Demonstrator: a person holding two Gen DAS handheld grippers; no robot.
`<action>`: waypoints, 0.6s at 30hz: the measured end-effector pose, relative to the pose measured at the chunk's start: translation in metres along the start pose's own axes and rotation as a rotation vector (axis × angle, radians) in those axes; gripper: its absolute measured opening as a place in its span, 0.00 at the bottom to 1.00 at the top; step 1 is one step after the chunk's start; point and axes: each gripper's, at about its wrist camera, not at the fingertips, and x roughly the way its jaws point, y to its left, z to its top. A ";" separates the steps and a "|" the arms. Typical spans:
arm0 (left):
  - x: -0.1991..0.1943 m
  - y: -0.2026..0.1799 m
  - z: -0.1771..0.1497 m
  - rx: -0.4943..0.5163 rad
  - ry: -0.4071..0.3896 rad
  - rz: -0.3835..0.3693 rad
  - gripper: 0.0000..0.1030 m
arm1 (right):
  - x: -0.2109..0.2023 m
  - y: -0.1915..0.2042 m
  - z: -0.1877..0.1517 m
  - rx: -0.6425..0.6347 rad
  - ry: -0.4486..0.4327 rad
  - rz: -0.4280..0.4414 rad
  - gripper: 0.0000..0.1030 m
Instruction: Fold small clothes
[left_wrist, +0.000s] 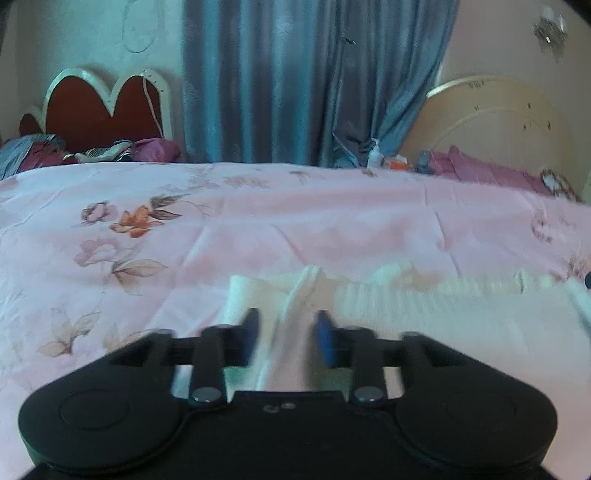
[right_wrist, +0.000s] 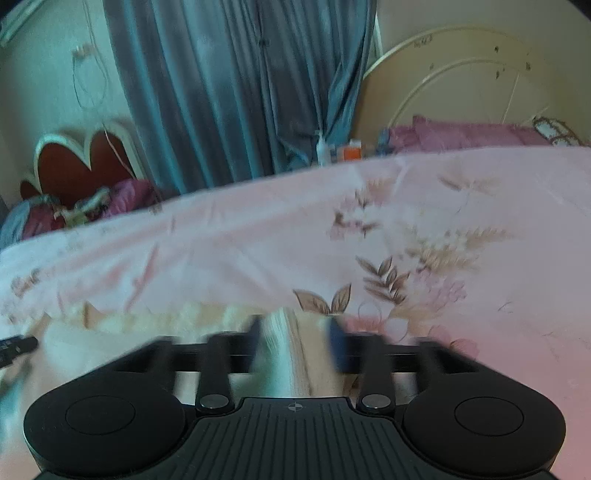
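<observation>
A small white garment (left_wrist: 424, 317) with a ribbed band lies on the pink floral bedspread (left_wrist: 258, 221). My left gripper (left_wrist: 288, 325) is low over its left end, jaws apart, with a raised fold of the cloth between the blue-padded fingers (left_wrist: 325, 332). In the right wrist view the same white garment (right_wrist: 147, 332) stretches to the left. My right gripper (right_wrist: 295, 332) is over its right end, jaws apart, with a cloth edge standing between the fingers. Both views are motion-blurred. The tip of the other gripper (right_wrist: 14, 347) shows at the left edge.
The bedspread (right_wrist: 443, 221) covers a wide bed. A red heart-shaped headboard (left_wrist: 99, 107) and crumpled bedding stand at the far left, blue curtains (left_wrist: 314, 81) behind, a cream headboard (left_wrist: 498, 125) with pink pillows and small bottles (right_wrist: 325, 147) at the far right.
</observation>
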 end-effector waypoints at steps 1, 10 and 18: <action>-0.006 0.002 0.001 -0.011 -0.015 0.003 0.61 | -0.004 0.003 0.000 -0.012 0.009 0.007 0.49; -0.042 -0.034 -0.008 0.049 -0.012 -0.110 0.62 | -0.017 0.054 -0.018 -0.086 0.048 0.085 0.41; -0.036 -0.057 -0.042 0.097 0.073 -0.075 0.62 | -0.018 0.083 -0.053 -0.118 0.117 0.089 0.40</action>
